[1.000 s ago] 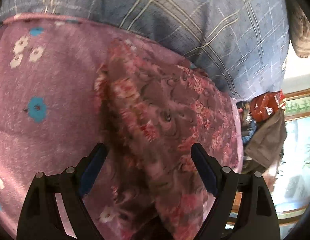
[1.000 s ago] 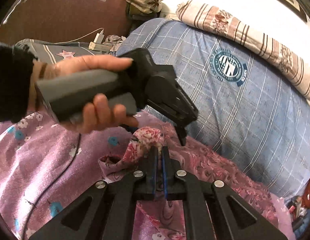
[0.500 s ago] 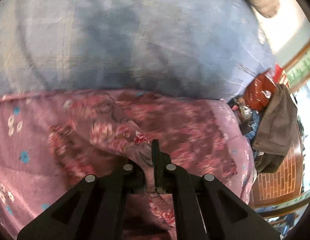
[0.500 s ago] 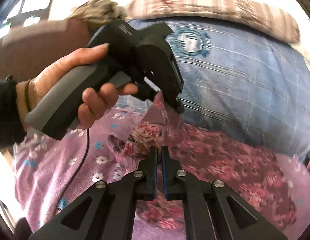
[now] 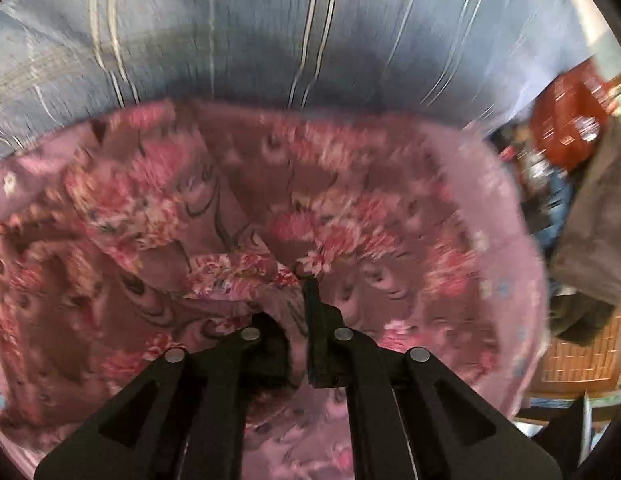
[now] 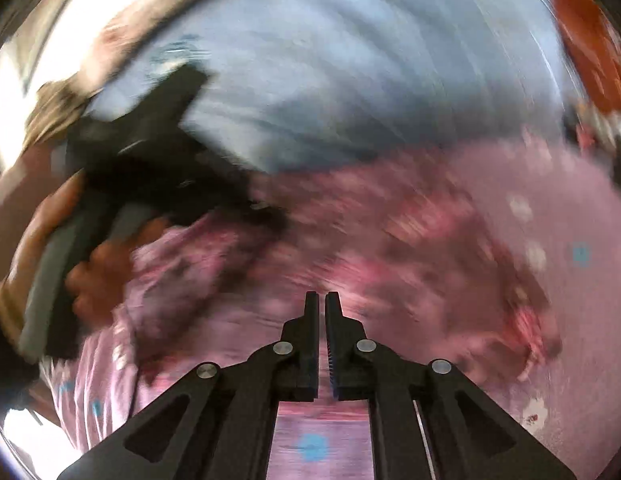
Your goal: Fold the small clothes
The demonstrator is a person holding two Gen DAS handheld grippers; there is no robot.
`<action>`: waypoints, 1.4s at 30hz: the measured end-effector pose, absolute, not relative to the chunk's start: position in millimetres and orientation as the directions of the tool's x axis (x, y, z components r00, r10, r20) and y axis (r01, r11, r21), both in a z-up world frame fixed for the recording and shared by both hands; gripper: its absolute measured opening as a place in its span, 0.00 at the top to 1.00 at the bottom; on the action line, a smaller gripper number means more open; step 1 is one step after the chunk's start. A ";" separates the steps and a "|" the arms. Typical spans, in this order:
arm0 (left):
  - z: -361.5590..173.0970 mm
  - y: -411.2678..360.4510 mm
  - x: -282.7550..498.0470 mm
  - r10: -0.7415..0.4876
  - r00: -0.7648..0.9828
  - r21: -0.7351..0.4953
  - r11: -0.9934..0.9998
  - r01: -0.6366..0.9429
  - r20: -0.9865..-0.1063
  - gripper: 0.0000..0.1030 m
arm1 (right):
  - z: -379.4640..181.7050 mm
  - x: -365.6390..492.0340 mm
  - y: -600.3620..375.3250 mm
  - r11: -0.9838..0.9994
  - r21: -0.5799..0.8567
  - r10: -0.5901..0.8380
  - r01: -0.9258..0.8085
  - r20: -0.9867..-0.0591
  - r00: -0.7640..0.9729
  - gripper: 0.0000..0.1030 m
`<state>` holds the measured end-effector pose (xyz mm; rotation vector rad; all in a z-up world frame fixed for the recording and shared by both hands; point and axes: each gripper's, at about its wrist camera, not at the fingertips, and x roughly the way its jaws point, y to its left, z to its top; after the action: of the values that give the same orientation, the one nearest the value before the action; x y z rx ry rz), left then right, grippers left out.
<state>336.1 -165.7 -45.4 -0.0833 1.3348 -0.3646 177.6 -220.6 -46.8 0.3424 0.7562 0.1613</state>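
Observation:
A small garment with a pink and brown flower print lies spread on a pink bedsheet. My left gripper is shut on a bunched fold of the garment, which drapes over its left finger. In the right wrist view the same garment is blurred and lies ahead of my right gripper. The right gripper is shut with nothing visible between its fingers. The left gripper in its hand shows at the left of that view, above the cloth.
A blue plaid quilt rises behind the sheet. A red bag and a brown cloth hang at the right beside the bed. The sheet has small blue and white flowers.
My left gripper closed on the garment and lifted a fold. My right gripper held the cloth earlier and now has none between its fingers; it has swung fast, blurring the view.

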 end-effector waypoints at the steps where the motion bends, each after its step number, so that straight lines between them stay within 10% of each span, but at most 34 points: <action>1: -50.6 -169.3 335.5 -0.283 0.181 -0.245 0.947 0.207 -0.942 0.97 | -61.3 181.5 -234.2 0.920 0.391 0.260 0.032 -0.669 0.697 0.95; 8: -20.1 -160.9 334.0 -0.222 0.180 -0.195 0.969 0.154 -0.958 0.93 | -81.1 184.1 -260.5 0.819 0.572 0.376 0.054 -0.604 0.703 0.90; 10: 8.8 -152.0 331.6 -0.216 0.235 -0.180 0.970 0.163 -0.948 0.84 | -79.4 182.3 -257.4 0.810 0.585 0.392 0.038 -0.588 0.707 0.69; 13: 41.0 -137.3 329.6 -0.194 0.314 -0.152 0.976 0.154 -0.929 0.37 | -72.1 185.4 -248.0 0.788 0.613 0.467 -0.049 -0.545 0.696 0.28; 16: 54.5 -116.7 335.4 -0.183 0.344 -0.151 0.981 0.119 -0.921 0.34 | -67.0 185.3 -229.7 0.809 0.571 0.509 -0.142 -0.557 0.657 0.08; 25: 30.5 -35.3 334.6 -0.026 0.323 -0.032 0.999 -0.012 -0.946 0.34 | -65.7 178.5 -212.7 0.878 0.444 0.441 -0.178 -0.608 0.661 0.06; 34: 27.0 -11.4 309.9 -0.449 0.282 -0.450 0.891 0.066 -0.848 0.34 | -67.4 179.6 -193.3 0.923 0.339 0.365 -0.181 -0.627 0.688 0.00; 42: -0.3 -104.6 336.9 -0.266 0.226 -0.222 0.954 0.201 -0.937 0.24 | -68.9 180.9 -197.4 0.916 0.362 0.375 -0.174 -0.618 0.691 0.00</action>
<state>336.9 -104.6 -0.3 -0.0581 1.3040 -0.3222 180.9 -197.4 -68.9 0.2865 0.7487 0.3113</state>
